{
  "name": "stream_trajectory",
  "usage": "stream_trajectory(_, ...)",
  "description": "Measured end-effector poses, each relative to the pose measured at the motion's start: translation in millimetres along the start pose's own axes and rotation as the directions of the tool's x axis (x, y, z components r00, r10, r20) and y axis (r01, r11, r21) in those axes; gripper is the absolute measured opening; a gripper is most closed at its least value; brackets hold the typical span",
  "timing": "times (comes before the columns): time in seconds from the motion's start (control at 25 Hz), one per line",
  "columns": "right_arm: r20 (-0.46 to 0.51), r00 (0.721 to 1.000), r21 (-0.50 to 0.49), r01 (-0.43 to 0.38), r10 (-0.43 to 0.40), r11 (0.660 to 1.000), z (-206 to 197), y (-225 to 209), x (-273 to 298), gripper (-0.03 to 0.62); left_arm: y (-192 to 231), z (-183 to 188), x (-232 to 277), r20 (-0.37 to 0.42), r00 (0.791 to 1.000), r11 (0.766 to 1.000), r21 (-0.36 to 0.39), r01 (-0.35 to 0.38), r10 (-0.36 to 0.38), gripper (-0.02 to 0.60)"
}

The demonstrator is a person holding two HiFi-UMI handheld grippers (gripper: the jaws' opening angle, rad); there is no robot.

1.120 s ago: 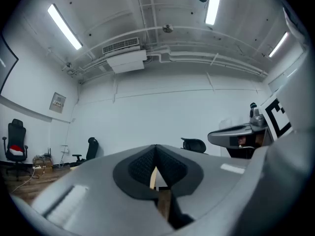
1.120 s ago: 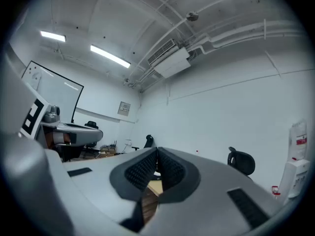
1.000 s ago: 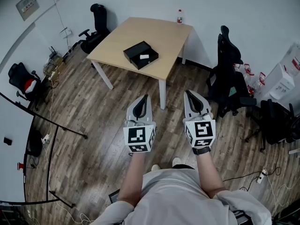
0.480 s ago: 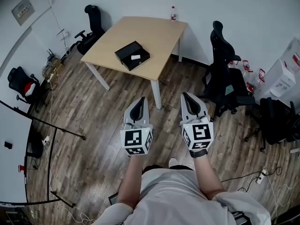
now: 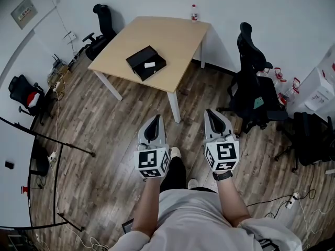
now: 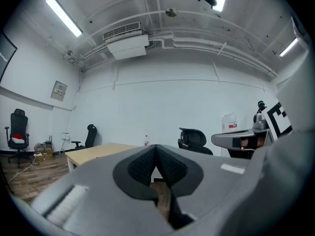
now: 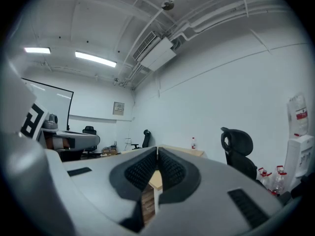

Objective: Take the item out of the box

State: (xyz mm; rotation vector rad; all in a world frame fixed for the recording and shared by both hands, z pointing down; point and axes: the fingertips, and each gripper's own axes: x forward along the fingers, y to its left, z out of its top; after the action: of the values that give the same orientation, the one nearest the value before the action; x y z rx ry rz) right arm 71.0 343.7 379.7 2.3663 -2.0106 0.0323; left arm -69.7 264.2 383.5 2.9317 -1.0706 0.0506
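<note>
An open black box (image 5: 146, 63) lies on the wooden table (image 5: 178, 41) far ahead, with a small white item (image 5: 149, 64) inside it. My left gripper (image 5: 155, 120) and right gripper (image 5: 211, 114) hang side by side over the floor, well short of the table, both shut and empty. In the left gripper view the jaws (image 6: 155, 148) meet at the tips, with the table (image 6: 93, 152) beyond at the left. The right gripper view shows its jaws (image 7: 157, 151) closed too, the table (image 7: 179, 151) just past them.
A black office chair (image 5: 255, 82) stands right of the table and another (image 5: 103, 25) at its far left. A bottle (image 5: 194, 13) sits at the table's far edge. White containers (image 5: 320, 85) stand at the right. A cable and stand (image 5: 57, 140) cross the floor on the left.
The table and box have shifted slightly left and up in the head view as the person steps forward. Both grippers sit a little lower in the frame, still shut.
</note>
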Motion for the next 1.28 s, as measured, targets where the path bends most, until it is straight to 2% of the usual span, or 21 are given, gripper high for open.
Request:
stream_trajectory(0.28,-0.045,0.999,-0.008,-0.007,0.006,1.0,-19.0,-16.9,65.0,0.015,29.6,-13.3,65.4,0.003,1.0,0.999,-0.033,-0.007,0.007,0.009)
stream_trajectory(0.52,-0.054,0.997,-0.03,-0.054,0.052,0.998,-12.5,-23.5,159.6,0.015,78.9,-6.3,144.1,0.017,0.999,0.998,-0.047,-0.029,0.03,0.009)
stream_trajectory(0.84,-0.058,0.99,-0.057,-0.136,0.132,0.989,6.9,-5.0,299.1,0.015,167.5,11.4,231.7,0.031,0.997,0.997,-0.04,-0.063,0.065,0.009)
stream_trajectory(1.04,-0.092,0.979,-0.055,-0.185,0.179,0.981,-1.4,11.2,368.1,0.015,209.8,1.2,276.8,-0.013,0.995,0.995,-0.028,-0.095,0.094,0.009)
stream_trajectory(1.28,-0.144,0.961,-0.045,-0.247,0.238,0.968,-23.6,36.0,418.7,0.015,244.1,-20.7,307.7,-0.057,0.993,0.994,-0.037,-0.104,0.102,0.009)
